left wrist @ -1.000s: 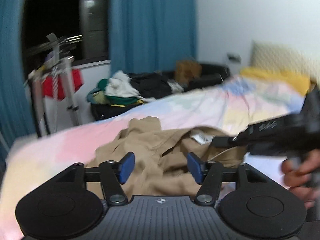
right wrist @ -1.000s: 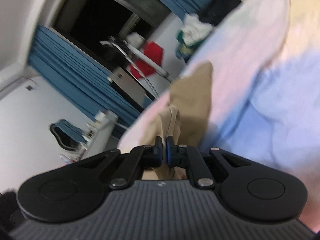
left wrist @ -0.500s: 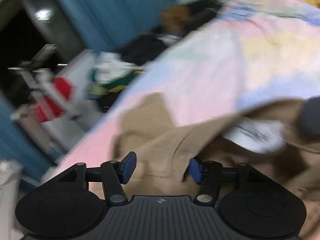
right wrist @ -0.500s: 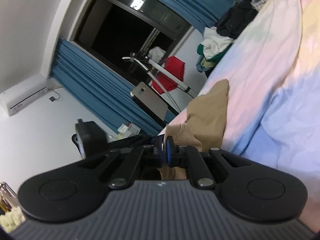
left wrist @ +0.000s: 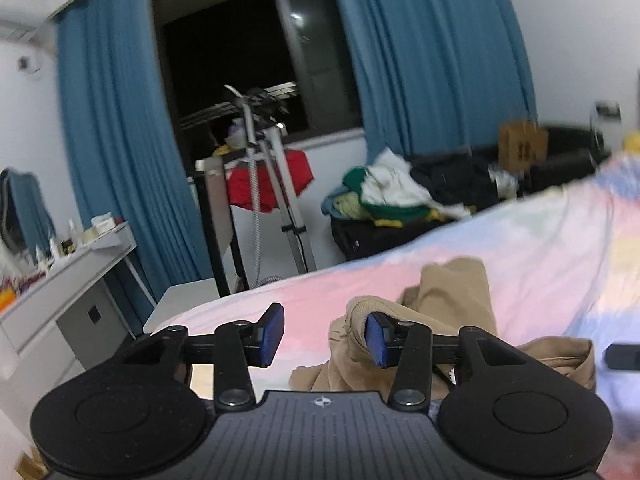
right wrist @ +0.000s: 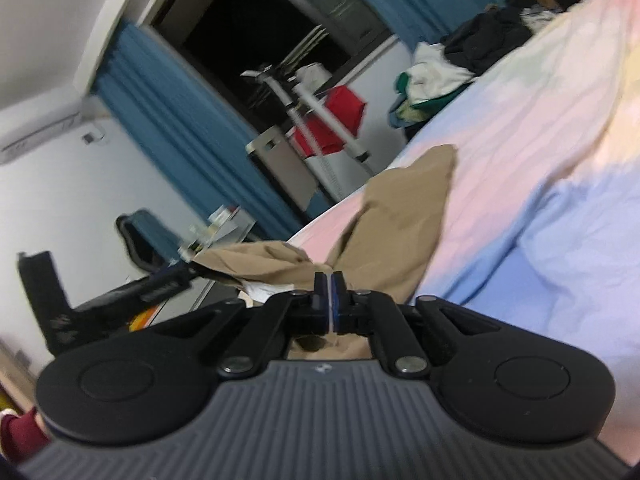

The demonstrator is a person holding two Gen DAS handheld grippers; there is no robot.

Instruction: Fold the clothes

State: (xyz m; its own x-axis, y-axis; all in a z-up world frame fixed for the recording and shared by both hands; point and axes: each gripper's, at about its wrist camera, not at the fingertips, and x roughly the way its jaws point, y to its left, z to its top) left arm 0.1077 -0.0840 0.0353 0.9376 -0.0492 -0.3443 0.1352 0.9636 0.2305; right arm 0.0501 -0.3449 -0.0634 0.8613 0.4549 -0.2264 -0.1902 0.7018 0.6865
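A tan garment (left wrist: 452, 304) lies crumpled on the pastel bedsheet (left wrist: 560, 240). My left gripper (left wrist: 322, 336) is open; a fold of the tan cloth drapes over its right pad (left wrist: 376, 338), the left pad is bare. In the right wrist view my right gripper (right wrist: 330, 294) is shut on an edge of the tan garment (right wrist: 404, 216), which stretches away over the bed and left toward the other gripper (right wrist: 164, 284).
A pile of clothes (left wrist: 392, 196) lies on a dark sofa beyond the bed. A drying rack with a red cloth (left wrist: 268, 180), a grey desk (left wrist: 64, 280), blue curtains (left wrist: 432, 52) and a cardboard box (left wrist: 522, 150) stand around the room.
My left gripper has swung up and left, from looking down at the garment to facing the window, with cloth now on its right pad. My right gripper stays shut on the garment.
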